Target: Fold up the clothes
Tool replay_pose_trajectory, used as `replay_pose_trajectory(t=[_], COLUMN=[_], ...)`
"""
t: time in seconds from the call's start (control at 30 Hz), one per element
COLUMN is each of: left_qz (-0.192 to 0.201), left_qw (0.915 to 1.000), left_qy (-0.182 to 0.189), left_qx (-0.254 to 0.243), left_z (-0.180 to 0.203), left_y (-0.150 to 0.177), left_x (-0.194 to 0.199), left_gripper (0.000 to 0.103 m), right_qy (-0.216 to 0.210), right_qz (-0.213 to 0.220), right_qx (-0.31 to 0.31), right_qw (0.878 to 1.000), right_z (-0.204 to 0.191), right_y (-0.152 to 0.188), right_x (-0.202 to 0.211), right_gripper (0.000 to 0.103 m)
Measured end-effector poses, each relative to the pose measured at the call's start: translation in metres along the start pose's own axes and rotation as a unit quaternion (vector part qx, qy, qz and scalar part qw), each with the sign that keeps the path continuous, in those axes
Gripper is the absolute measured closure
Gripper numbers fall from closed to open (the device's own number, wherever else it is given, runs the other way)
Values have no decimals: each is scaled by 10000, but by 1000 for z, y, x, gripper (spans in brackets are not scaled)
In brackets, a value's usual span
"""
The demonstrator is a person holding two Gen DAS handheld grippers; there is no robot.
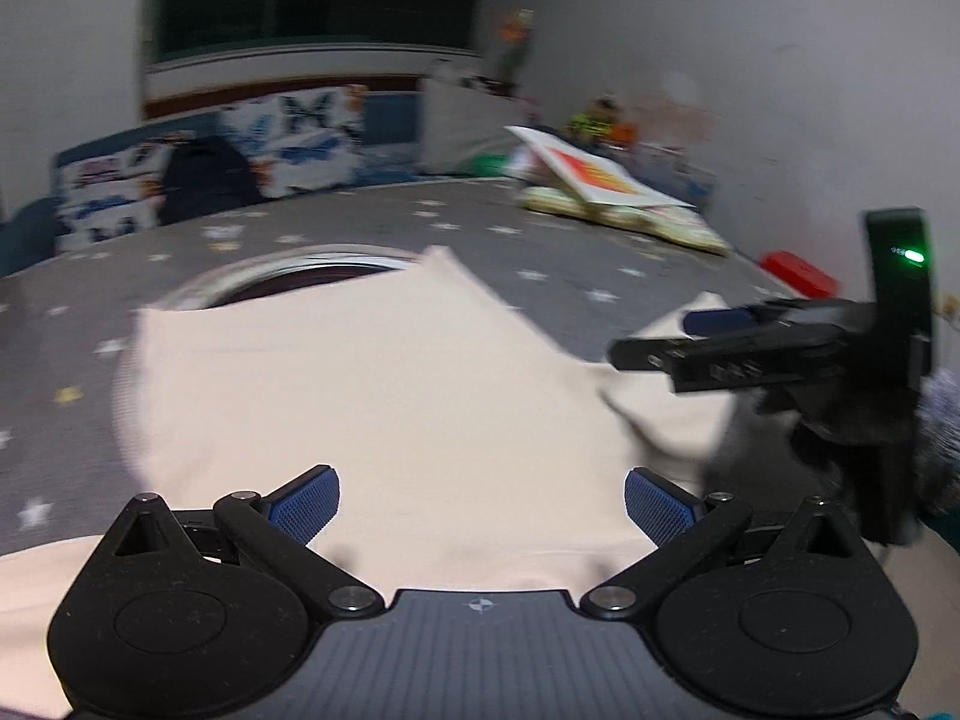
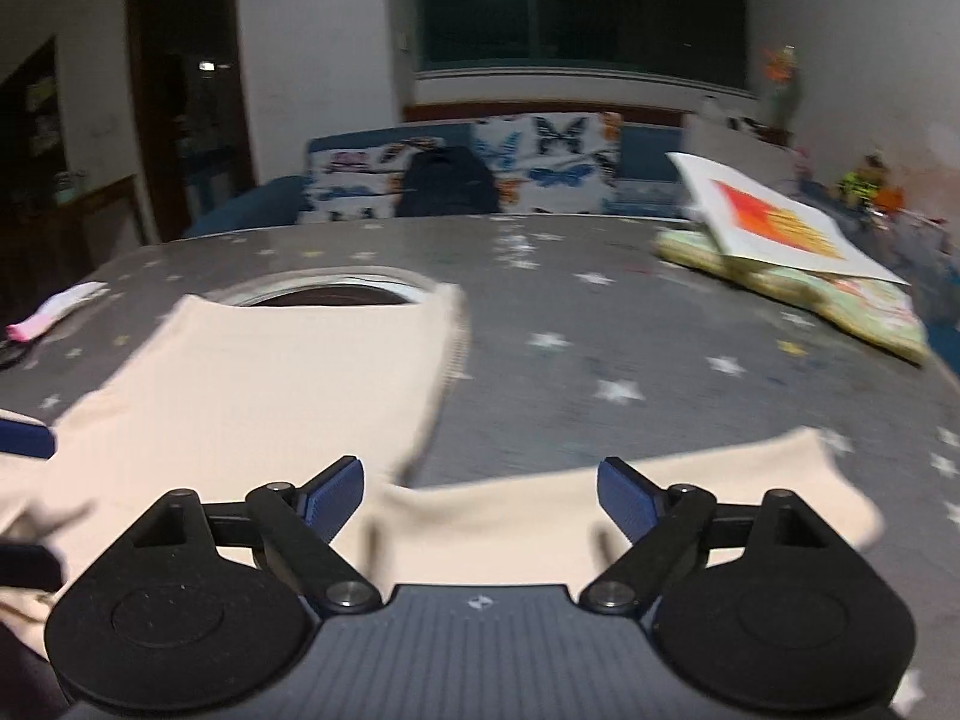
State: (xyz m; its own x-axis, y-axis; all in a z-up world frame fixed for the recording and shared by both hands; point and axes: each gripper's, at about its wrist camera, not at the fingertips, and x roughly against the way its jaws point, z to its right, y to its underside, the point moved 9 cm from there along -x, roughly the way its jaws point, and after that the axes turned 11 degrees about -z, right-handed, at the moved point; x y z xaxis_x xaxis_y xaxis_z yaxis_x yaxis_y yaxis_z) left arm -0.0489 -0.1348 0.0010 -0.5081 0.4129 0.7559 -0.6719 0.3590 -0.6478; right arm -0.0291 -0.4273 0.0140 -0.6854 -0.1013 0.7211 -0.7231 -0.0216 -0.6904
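A cream top (image 1: 372,372) lies flat on the grey star-print bed cover (image 1: 540,246), neckline at the far end. My left gripper (image 1: 480,507) is open and empty, just above the garment's near part. In the right wrist view the top's body (image 2: 270,372) lies to the left and one sleeve (image 2: 690,480) stretches right, under my right gripper (image 2: 480,495), which is open and empty. The right gripper also shows from the side in the left wrist view (image 1: 690,336), over the sleeve area. Both views are motion-blurred.
A white board with an orange print (image 1: 600,174) leans on folded patterned bedding (image 1: 648,219) at the far right. A red object (image 1: 798,273) lies near the wall. A dark backpack (image 2: 450,180) stands by butterfly cushions (image 2: 540,162). A small pink-white item (image 2: 54,312) lies at left.
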Motion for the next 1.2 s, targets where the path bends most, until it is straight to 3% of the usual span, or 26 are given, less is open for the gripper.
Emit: replay_pose_trajectory(t=[0.27, 0.5, 0.7, 1.2], left_qz=[-106, -265, -447, -388], left_qw=[9946, 9859, 9812, 9795], left_qy=[-845, -1337, -1490, -1555], left_qx=[586, 970, 1142, 1217], left_z=[-62, -95, -103, -103], left_y=[11, 23, 33, 33], left_x=[-2, -11, -20, -22], left_gripper=[0, 0, 0, 0], right_qy=[-374, -317, -280, -58], right_qz=[-134, -203, -273, -370], right_qx=[190, 243, 270, 475], right_qw=[9990, 9990, 9989, 9982], right_z=[-56, -65, -67, -72], right_y=[1, 6, 7, 9], right_x=[-24, -34, -39, -43], right_gripper=[7, 0, 0, 0])
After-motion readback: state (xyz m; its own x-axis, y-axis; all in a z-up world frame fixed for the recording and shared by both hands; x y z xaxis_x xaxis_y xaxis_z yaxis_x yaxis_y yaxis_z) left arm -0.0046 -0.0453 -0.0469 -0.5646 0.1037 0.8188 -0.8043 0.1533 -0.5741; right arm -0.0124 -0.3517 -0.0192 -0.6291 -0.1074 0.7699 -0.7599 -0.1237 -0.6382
